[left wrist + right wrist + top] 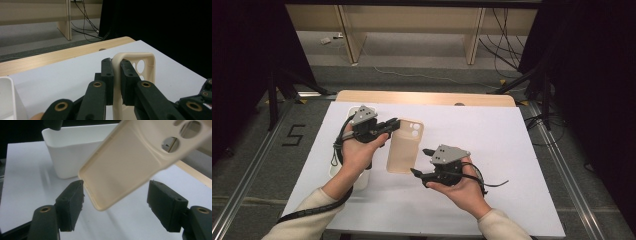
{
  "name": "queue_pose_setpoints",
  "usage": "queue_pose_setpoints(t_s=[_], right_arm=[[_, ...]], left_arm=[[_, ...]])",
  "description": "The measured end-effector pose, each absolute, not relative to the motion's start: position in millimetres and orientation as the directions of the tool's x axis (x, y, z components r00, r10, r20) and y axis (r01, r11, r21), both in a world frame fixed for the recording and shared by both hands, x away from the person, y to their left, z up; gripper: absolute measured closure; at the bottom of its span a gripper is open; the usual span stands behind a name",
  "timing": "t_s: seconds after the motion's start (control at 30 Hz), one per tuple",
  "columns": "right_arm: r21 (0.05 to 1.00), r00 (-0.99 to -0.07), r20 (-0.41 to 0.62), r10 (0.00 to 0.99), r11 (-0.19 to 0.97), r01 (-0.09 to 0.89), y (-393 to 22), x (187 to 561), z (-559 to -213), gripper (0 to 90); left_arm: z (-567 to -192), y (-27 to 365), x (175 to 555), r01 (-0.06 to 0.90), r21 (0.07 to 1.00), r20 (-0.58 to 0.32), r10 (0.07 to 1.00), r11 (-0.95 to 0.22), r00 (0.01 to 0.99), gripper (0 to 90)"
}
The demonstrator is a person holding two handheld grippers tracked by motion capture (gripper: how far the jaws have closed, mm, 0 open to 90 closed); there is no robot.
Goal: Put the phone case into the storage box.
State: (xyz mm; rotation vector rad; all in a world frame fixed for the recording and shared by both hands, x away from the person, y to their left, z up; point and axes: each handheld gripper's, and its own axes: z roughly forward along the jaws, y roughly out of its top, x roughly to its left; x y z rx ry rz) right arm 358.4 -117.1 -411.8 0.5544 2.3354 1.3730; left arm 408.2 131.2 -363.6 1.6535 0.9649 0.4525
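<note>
Beige phone case (405,145), soft, with camera cut-outs at its far end: held clear of the white table (492,140), long axis running from the person outward, far end tilted slightly right in the high view. Left gripper (391,127): jaws closed tight on the case's side wall near the camera end, one pad inside the wall, one outside, as the left gripper view (115,82) shows. Right gripper (422,161): jaws spread wide and gripping nothing; the case's near, plain end lies just beside them, to their left in the high view, and in the right gripper view (115,205) its lower corner hangs between the pads, close to the left pad, whether touching cannot be told, well apart from the right pad. Right hand nearer the free end; left hand carries the whole weight. White plastic bin (72,152): stands on the table behind the case, partly hidden under the left forearm in the high view, so its contents cannot be made out. Top of the case cut off in the right gripper view.
</note>
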Motion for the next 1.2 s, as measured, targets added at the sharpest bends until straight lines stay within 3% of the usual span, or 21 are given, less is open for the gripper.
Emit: queue_pose_setpoints(t_s=[1.2], right_arm=[[0.924,-0.756,0.009,0.654,0.284,0.257,-179.3,357.0,-422.5,24.2]], left_arm=[[-362.9,157.2,391.6,0.318,0.947,-0.164,0.785,-0.045,0.597,82.3]])
